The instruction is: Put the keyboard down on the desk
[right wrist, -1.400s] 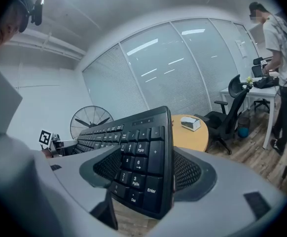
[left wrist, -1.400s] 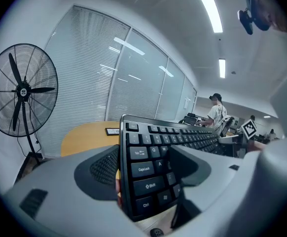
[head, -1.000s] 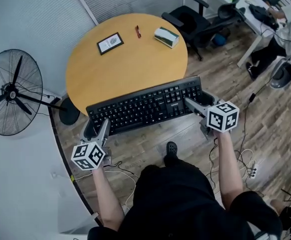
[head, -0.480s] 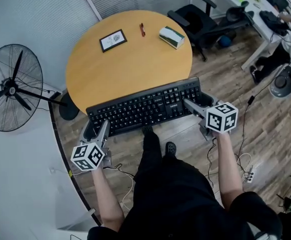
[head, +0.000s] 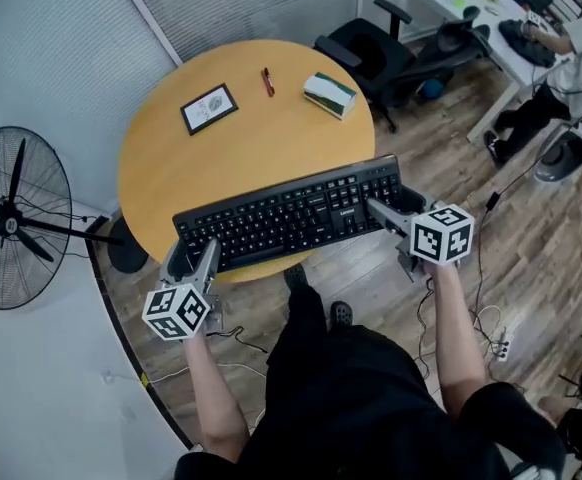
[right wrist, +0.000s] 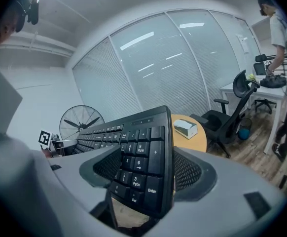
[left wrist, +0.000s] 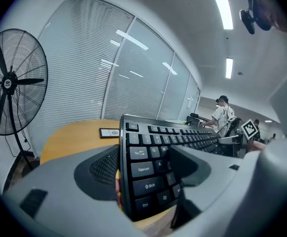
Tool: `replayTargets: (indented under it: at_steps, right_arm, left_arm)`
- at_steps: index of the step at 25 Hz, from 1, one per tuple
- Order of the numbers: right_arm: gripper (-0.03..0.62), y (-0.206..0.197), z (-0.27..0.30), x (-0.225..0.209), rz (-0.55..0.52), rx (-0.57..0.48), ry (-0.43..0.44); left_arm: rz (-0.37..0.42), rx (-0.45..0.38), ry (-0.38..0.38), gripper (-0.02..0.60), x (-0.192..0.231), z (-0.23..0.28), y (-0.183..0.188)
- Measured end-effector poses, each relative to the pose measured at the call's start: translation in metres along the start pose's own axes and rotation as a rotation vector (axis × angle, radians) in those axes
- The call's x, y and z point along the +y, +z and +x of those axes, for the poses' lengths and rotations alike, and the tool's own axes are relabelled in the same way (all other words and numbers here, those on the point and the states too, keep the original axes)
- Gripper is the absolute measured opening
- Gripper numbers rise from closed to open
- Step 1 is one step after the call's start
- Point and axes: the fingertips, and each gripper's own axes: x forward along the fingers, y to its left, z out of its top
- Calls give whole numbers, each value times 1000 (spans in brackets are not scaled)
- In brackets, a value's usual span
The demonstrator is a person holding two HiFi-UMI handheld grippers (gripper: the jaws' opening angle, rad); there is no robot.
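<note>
A long black keyboard [head: 289, 214] hangs in the air over the near edge of the round wooden desk [head: 221, 158]. My left gripper [head: 197, 258] is shut on its left end, where the Caps Lock and Shift keys [left wrist: 146, 177] sit between the jaws. At the other end my right gripper [head: 383, 208] is shut on the number pad [right wrist: 142, 173]. The keyboard [left wrist: 173, 142] runs away to the right in the left gripper view, and the keyboard [right wrist: 114, 132] runs to the left in the right gripper view.
On the desk's far side lie a framed card [head: 209, 108], a red pen [head: 267, 80] and a small box [head: 330, 94]. A standing fan [head: 11, 218] is at the left, office chairs [head: 376, 48] at the right. A person [head: 571, 58] stands at a far desk.
The keyboard and both grippers have moved forward, so the keyboard now hangs over the desk's near edge instead of the floor. Both grips are unchanged.
</note>
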Motion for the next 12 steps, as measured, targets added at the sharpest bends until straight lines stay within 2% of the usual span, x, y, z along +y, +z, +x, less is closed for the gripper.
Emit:
replayTargets:
  at_steps: [6, 12]
  right_arm:
    - [314, 46, 62, -3, 10, -10, -45]
    - [314, 42, 74, -10, 15, -29, -69]
  left_arm:
    - [4, -7, -53, 310, 52, 63, 45]
    - [16, -9, -81, 310, 62, 83, 43]
